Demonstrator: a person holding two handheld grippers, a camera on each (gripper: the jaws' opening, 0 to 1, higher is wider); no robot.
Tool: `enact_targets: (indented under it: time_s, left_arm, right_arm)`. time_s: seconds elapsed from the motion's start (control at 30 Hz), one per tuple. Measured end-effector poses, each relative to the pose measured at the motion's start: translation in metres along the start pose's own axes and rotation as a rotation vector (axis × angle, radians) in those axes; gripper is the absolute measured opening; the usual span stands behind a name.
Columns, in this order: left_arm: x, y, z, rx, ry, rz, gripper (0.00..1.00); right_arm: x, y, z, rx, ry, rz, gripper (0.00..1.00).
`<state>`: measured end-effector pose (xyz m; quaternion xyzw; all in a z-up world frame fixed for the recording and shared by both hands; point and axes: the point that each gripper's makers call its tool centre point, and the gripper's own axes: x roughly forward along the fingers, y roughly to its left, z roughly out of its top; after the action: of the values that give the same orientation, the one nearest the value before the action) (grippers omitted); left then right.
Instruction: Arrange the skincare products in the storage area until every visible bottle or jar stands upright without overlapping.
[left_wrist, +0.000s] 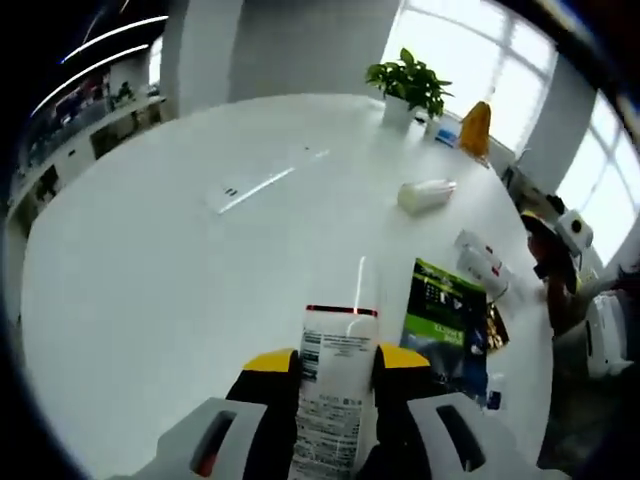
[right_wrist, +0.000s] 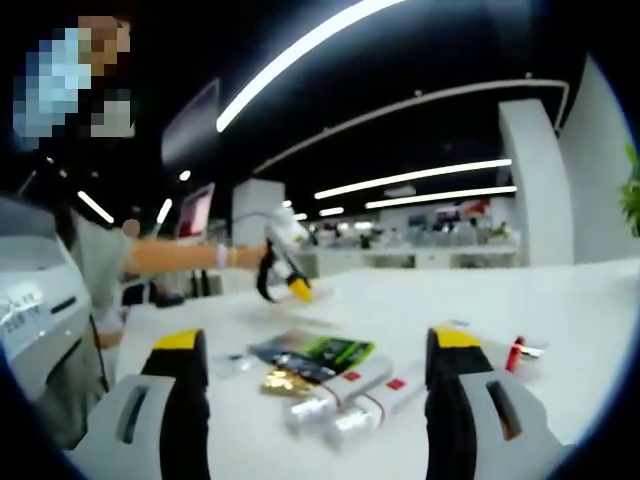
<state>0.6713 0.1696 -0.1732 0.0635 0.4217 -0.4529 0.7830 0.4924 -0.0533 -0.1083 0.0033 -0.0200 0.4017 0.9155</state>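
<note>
My left gripper (left_wrist: 338, 362) is shut on a white tube (left_wrist: 334, 385) with a printed label and a red band, held upright above the white table (left_wrist: 170, 280). Two white tubes (left_wrist: 480, 262) and a green-black packet (left_wrist: 446, 318) lie to its right, and a white bottle (left_wrist: 427, 193) lies on its side farther off. My right gripper (right_wrist: 315, 340) is open low over the table. Beyond its jaws lie the two white tubes (right_wrist: 352, 392), the green-black packet (right_wrist: 318, 352) and a gold packet (right_wrist: 283, 382). A small white item with a red part (right_wrist: 515, 353) sits by the right jaw.
A potted plant (left_wrist: 409, 85) and an orange object (left_wrist: 475, 128) stand at the table's far edge by the windows. A person's outstretched arm (right_wrist: 180, 255) holds a yellow-tipped gripper (right_wrist: 285, 268) over the table. A grey machine (right_wrist: 35, 300) stands at the left.
</note>
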Motion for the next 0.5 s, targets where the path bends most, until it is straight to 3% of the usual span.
enact_targets:
  time_s: [0.17,0.5]
  left_arm:
    - [-0.008,-0.007,0.012,0.001,-0.125,-0.014,0.28]
    - [-0.025,-0.013,0.029,0.027,-0.277,0.004,0.27]
  right_arm:
    - [0.001,0.002,0.001,-0.005,0.002,0.006,0.88]
    - [0.002,0.008,0.005,-0.014,-0.008,0.012,0.88]
